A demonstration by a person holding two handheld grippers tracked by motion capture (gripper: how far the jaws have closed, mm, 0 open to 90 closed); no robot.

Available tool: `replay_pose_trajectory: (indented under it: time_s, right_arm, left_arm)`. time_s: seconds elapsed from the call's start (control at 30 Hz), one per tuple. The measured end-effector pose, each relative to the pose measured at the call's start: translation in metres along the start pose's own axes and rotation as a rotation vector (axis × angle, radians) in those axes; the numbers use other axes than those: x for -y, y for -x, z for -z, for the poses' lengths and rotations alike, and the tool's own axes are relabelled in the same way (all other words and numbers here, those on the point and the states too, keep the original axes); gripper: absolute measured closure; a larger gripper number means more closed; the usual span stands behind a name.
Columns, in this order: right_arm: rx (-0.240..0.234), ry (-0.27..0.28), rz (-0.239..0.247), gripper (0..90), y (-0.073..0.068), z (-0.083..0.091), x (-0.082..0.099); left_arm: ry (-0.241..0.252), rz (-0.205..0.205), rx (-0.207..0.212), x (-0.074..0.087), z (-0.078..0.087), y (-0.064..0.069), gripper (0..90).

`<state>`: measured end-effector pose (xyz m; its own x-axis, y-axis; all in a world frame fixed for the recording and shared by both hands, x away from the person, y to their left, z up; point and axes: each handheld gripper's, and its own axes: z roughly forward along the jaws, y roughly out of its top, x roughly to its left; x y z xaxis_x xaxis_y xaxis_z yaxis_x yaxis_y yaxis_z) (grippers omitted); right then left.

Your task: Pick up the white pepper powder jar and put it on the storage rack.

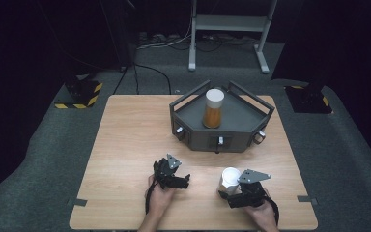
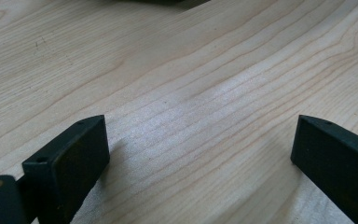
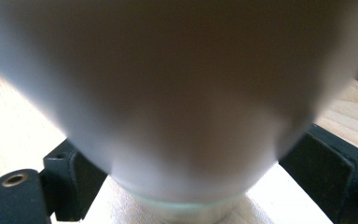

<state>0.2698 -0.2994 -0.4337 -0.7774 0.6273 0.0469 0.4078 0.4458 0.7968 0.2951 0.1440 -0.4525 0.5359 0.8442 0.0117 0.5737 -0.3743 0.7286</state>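
**Clerk:** Item 1, nearest the lens: white, smooth-walled, tapered paper-like cup (image 3: 177, 93), blurred in the right gripper view. Location: upright on the pale wooden table (image 1: 125, 140), toward the person from the dark grey angular tray with raised rails (image 1: 188, 108).

**Checker:** Tool state?

**Clerk:** Right gripper (image 1: 235, 193): its 2 black jaws stand 1 either side of the cup's lower wall, touching or nearly so. Whether they actually press it, I cannot tell. Left gripper (image 2: 200, 154): jaws spread wide over bare wood, holding nothing, beside the cup on the side away from the right gripper, well apart.

**Checker:** Handling?

**Clerk:** Judged light, thin-walled, easily crushed, somewhat slick. Contents not visible. Best taken low on the wall, where the base stiffens it, with modest pressure and kept upright.

**Checker:** Item 2?

**Clerk:** Tall cylindrical tumbler, amber below, white band on top (image 1: 213, 108), standing inside the tray near its middle.

**Checker:** Obstructions?

**Clerk:** Between cup and tray, open wood. Tray's front wall and rails would need clearing, and the tumbler takes the tray's centre.
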Motion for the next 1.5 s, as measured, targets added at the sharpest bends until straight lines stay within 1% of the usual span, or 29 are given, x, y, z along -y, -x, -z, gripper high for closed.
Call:
replay_pose_trajectory:
  time_s: [0.1,0.27,0.43,0.6,0.7,0.9,1.07,1.33,1.5]
  right_arm:
    - [0.002,0.002,0.007,13.7,-0.001,-0.001,-0.001]
    - [0.002,0.008,0.027,20.7,-0.003,-0.003,-0.001]
    - [-0.015,0.02,0.036,28.9,-0.001,-0.005,-0.001]
    - [-0.006,0.019,0.054,29.9,-0.004,-0.006,-0.001]
    - [0.006,0.021,0.072,30.5,-0.006,-0.005,-0.001]
    - [0.01,0.026,0.074,30.6,-0.008,-0.005,0.0]
    - [0.022,0.021,0.096,30.7,-0.012,-0.005,-0.002]
    - [0.019,0.008,0.088,30.7,-0.01,-0.005,-0.005]
    - [0.022,0.017,0.071,30.7,-0.006,0.0,-0.006]
  left_arm:
    - [-0.002,-0.003,0.0,0.0,0.0,0.0,4.3]
    - [0.0,0.0,0.0,0.0,0.0,0.0,4.3]
    - [0.0,0.0,0.0,0.0,0.0,0.0,4.3]
    - [0.0,0.0,0.0,0.0,0.0,0.0,4.3]
    - [0.0,0.0,0.0,0.0,0.0,0.0,4.3]
    - [0.0,0.0,0.0,0.0,0.0,0.0,4.3]
    - [0.0,0.0,0.0,0.0,0.0,0.0,4.3]
    - [0.0,0.0,0.0,0.0,0.0,0.0,4.3]
    - [0.0,0.0,0.0,0.0,0.0,0.0,4.3]
